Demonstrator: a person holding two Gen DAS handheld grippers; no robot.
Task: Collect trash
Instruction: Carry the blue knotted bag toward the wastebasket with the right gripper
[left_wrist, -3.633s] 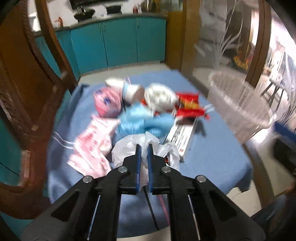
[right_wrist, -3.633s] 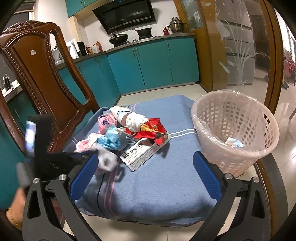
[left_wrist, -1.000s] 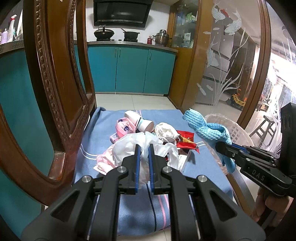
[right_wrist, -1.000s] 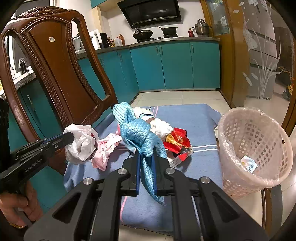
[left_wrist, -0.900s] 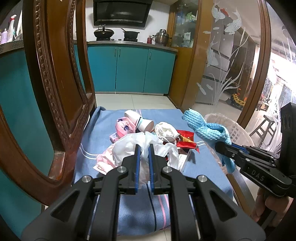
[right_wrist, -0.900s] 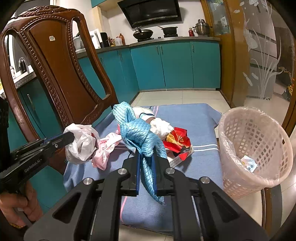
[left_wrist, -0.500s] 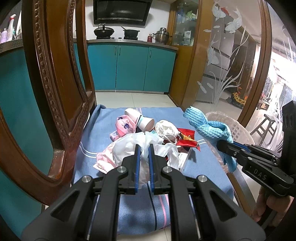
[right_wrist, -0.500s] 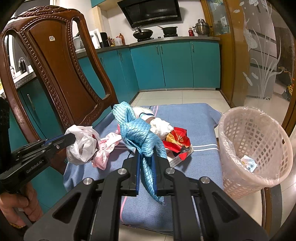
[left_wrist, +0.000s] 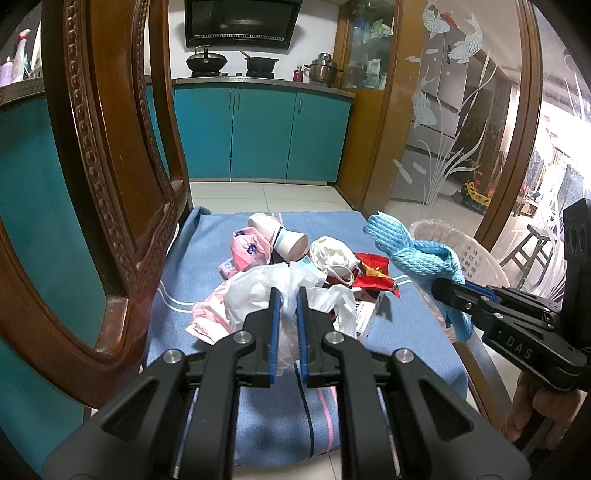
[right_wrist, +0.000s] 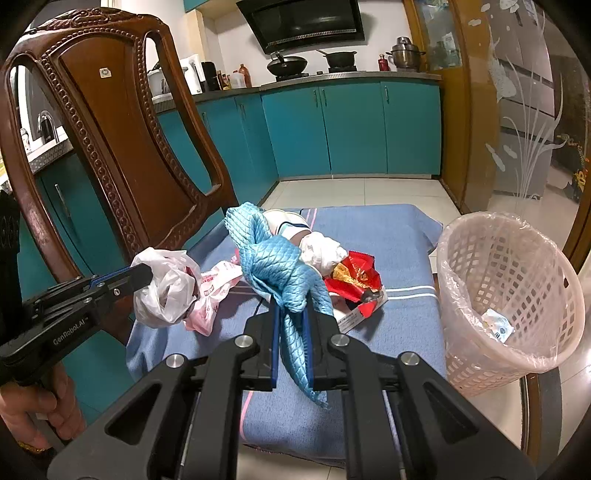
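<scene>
My left gripper (left_wrist: 286, 295), marked "GenRobot.AI", clamps a white plastic bag (right_wrist: 162, 291) above the blue cloth (left_wrist: 413, 332); my right gripper (right_wrist: 291, 314), marked "DAS", pinches a blue rag (right_wrist: 273, 266) beside the basket (right_wrist: 509, 295).

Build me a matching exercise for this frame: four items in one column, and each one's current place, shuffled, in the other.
Items:
1. white plastic bag
2. blue cloth
3. red snack wrapper
4. small printed packet

Places:
A. inside the basket
B. pinched in the right claw
C. lying on the blue blanket
D. pinched in the left claw

Pairs: 1-D, 2-B, 3-C, 4-A
</scene>
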